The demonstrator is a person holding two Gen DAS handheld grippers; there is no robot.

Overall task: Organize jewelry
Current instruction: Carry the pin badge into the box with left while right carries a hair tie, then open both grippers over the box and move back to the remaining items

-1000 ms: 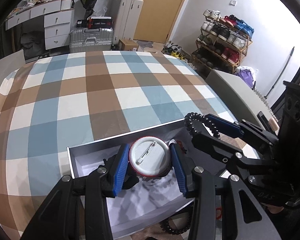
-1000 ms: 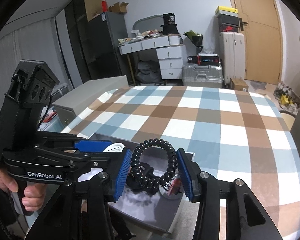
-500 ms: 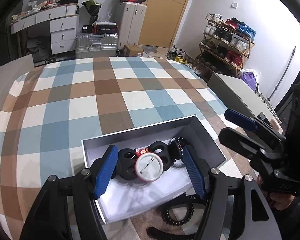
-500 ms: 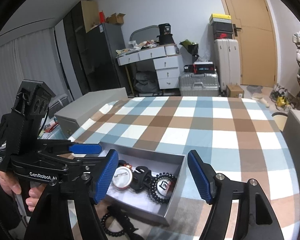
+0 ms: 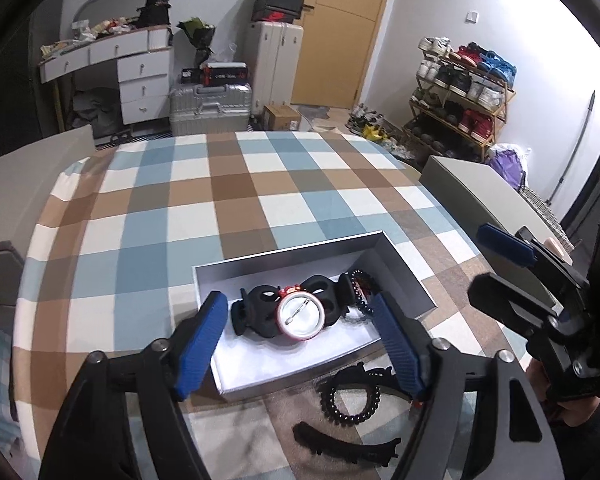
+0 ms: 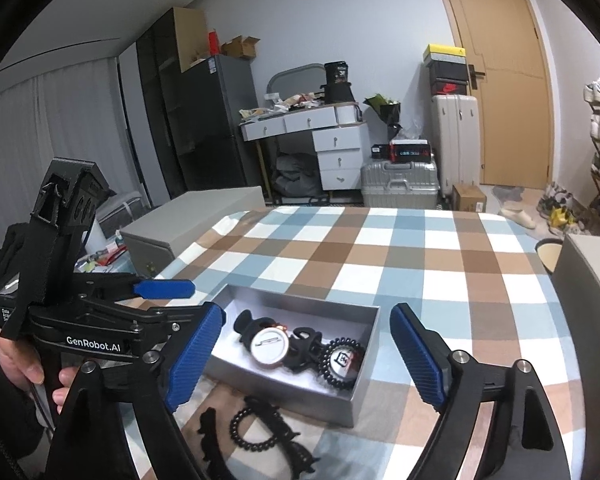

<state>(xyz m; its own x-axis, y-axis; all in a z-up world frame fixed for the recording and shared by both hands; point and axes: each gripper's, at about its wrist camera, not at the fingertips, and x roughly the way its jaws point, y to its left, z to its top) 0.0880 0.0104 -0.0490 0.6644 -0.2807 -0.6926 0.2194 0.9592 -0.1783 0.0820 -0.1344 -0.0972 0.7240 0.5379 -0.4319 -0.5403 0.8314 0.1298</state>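
An open silver box (image 5: 404,276) (image 6: 364,396) stands on the checked table. In it lie a round pin badge (image 5: 300,317) (image 6: 269,348), a black claw clip (image 5: 260,312) (image 6: 300,344) and a black coil bracelet (image 5: 360,292) (image 6: 342,362) that rings a second badge. My left gripper (image 5: 297,299) hangs above the box's near side, jaws opening, with nothing gripped. My right gripper (image 6: 306,312) (image 5: 488,264) hovers back from the box, its jaws also opening and empty. In front of the box lie another black coil band (image 5: 350,400) (image 6: 256,426) and a black hair clip (image 5: 348,446).
The blue, brown and white checked cloth (image 5: 228,200) covers the table beyond the box. Grey seat backs (image 5: 472,188) (image 6: 192,220) stand at both sides of the table. A hand (image 6: 24,368) grips the left gripper's handle at the lower left.
The left gripper let go of the pin badge and the right let go of the coil bracelet; both now lie in the box. Both grippers opened wider and drew back and up.
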